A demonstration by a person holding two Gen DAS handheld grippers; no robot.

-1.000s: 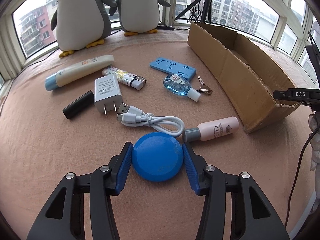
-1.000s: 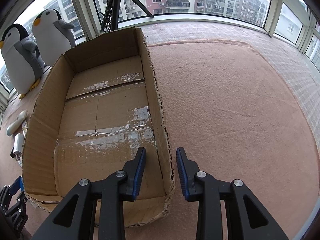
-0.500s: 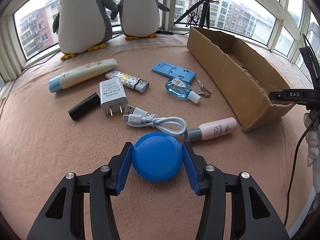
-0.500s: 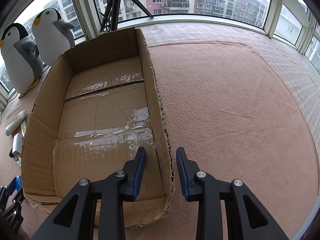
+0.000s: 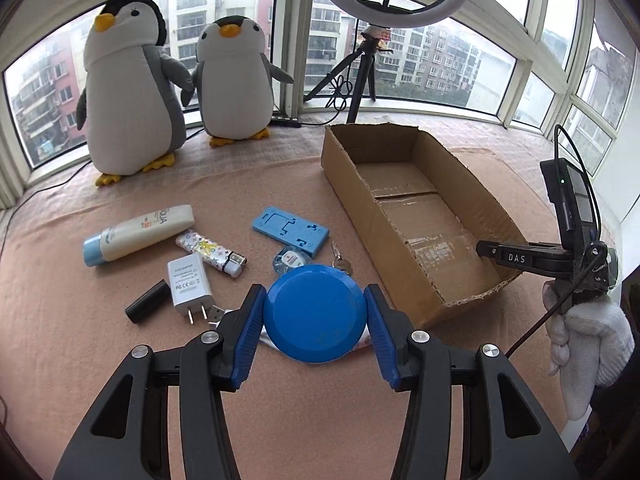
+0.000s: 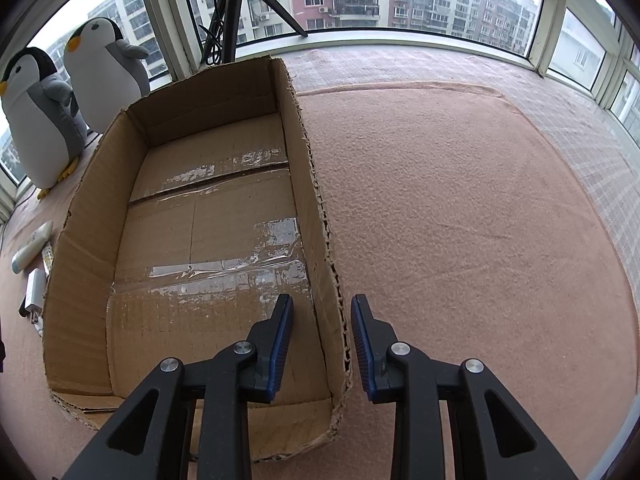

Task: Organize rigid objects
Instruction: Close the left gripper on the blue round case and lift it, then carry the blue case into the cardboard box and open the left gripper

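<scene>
- Left gripper: jaws clenched on a blue disc, one pad on each side of its rim. Disc is held above the pink mat, in front of the loose items, left of the box's near corner.
- Right gripper: jaws released, gripping nothing; they straddle the box's right wall near its front corner, left finger inside, right finger outside. Contact with the wall: cannot tell.
- Box: open cardboard, torn rim, clear tape across the floor flaps; nothing lying inside.
- In the left view, the right gripper's finger reads "DAS" in white; a white-gloved hand holds it, with a black cable trailing.
- Tube: cream, pale blue cap, orange mark and lettering ending "QUA"; lying on its side.
- Charger: white, prongs toward camera; small grey print with "FC" and "CE" marks, the rest too small to read.
- Lighter: patterned, just beyond the charger.
- Black cap left of charger.
- Blue tray; keys just right of it, near the box wall.
- Two penguins at the window; tripod with ring light behind the box.
</scene>
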